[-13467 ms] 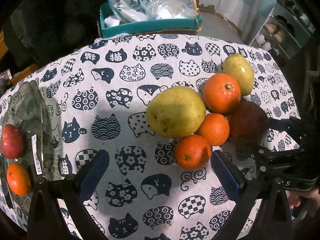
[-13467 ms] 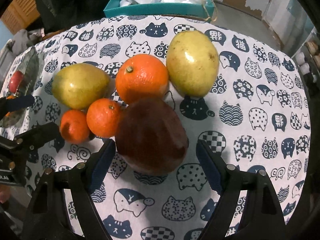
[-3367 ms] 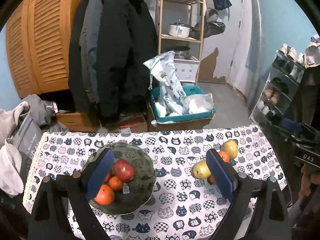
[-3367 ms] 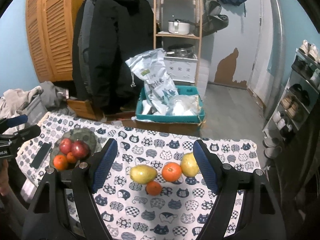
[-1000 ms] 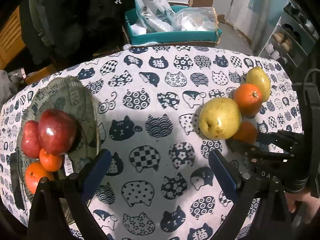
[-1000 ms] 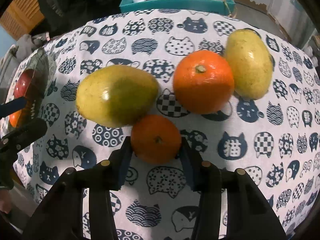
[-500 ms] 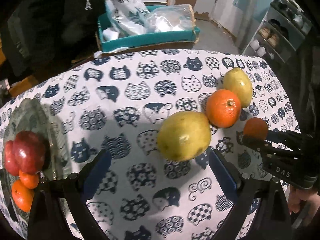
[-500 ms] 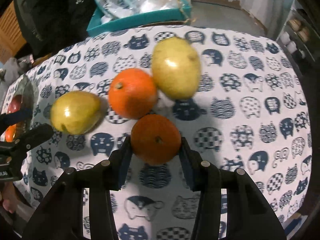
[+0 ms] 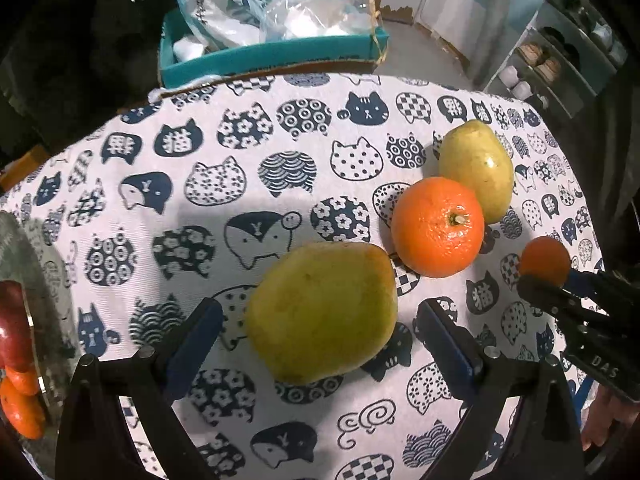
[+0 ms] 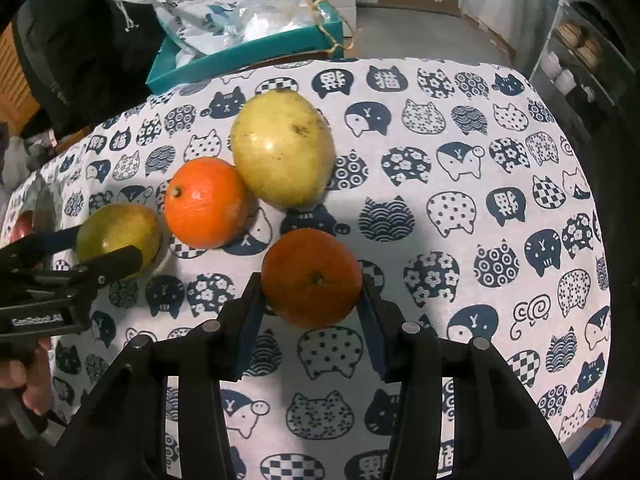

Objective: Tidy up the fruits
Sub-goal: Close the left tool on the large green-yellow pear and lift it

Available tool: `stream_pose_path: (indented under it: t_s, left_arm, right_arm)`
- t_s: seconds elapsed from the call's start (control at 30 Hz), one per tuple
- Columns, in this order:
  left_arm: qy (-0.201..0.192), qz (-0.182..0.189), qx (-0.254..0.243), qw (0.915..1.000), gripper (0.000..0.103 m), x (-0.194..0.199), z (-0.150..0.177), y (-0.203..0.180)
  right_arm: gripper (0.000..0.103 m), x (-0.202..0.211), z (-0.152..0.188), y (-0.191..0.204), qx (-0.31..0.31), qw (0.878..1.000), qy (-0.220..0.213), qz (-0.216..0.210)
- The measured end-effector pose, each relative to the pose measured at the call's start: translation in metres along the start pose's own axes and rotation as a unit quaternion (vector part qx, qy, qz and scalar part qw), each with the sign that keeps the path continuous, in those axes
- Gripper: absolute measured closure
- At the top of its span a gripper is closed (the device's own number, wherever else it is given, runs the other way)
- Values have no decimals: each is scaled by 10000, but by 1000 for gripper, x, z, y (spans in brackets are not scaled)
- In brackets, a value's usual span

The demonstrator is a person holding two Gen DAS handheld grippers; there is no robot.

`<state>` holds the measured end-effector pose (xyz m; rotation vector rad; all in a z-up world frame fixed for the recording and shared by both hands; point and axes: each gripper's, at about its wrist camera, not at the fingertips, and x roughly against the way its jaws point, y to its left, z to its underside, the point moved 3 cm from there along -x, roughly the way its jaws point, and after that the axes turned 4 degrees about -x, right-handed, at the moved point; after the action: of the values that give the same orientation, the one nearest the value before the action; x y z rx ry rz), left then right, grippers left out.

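Observation:
My right gripper (image 10: pixel 312 300) is shut on a small orange (image 10: pixel 312 278), held above the cat-print cloth to the right of the other fruit. On the cloth lie a large orange (image 10: pixel 206 202), a yellow pear (image 10: pixel 282 148) and a greenish pear (image 9: pixel 324 312). My left gripper (image 9: pixel 320 332) is open and points down, its blue fingers (image 9: pixel 196 340) on either side of the greenish pear with a gap at each side. In the left wrist view the right gripper (image 9: pixel 560 280) with its small orange (image 9: pixel 545 260) shows at the right.
A glass bowl (image 9: pixel 44 280) at the left edge holds a red apple (image 9: pixel 12 320) and oranges (image 9: pixel 20 404). A teal box (image 10: pixel 248 52) with plastic bags stands behind the table. Dark coats hang at the back left. A shoe rack stands at the right.
The right gripper has lifted the small orange off the cloth and carried it right, away from the group. The left gripper has come in over the greenish pear, which now lies between its fingers.

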<state>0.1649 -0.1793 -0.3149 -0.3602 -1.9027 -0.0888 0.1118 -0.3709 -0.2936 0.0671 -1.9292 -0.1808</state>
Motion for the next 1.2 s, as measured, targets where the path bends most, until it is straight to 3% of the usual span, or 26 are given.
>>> stream_pose_path:
  t_s: [0.17,0.27,0.4,0.77,1.2]
  left_arm:
    - [77,2,21,10000,6,-10,-1,-4]
    - [128,22,43,9999,21,-14,-1,-4]
    - [108,-92,-33,9999,27,-14,-2,-6]
    - [60,-256,8,9997,27,-4,8,-3]
    - [-474,-122,160,9987,27,60,4,-6]
  right_arm:
    - [57,-1,0,-8,-87,10000,23,-28]
    - [57,-4,-1,-8,-99,9999,37,-36]
    - [57,-5,-2,-9,-101,9999,32,-46]
    - [57,6,-6,-1,18,9999,-141,-6]
    - [57,52,-14,16,252,9979,-601,24]
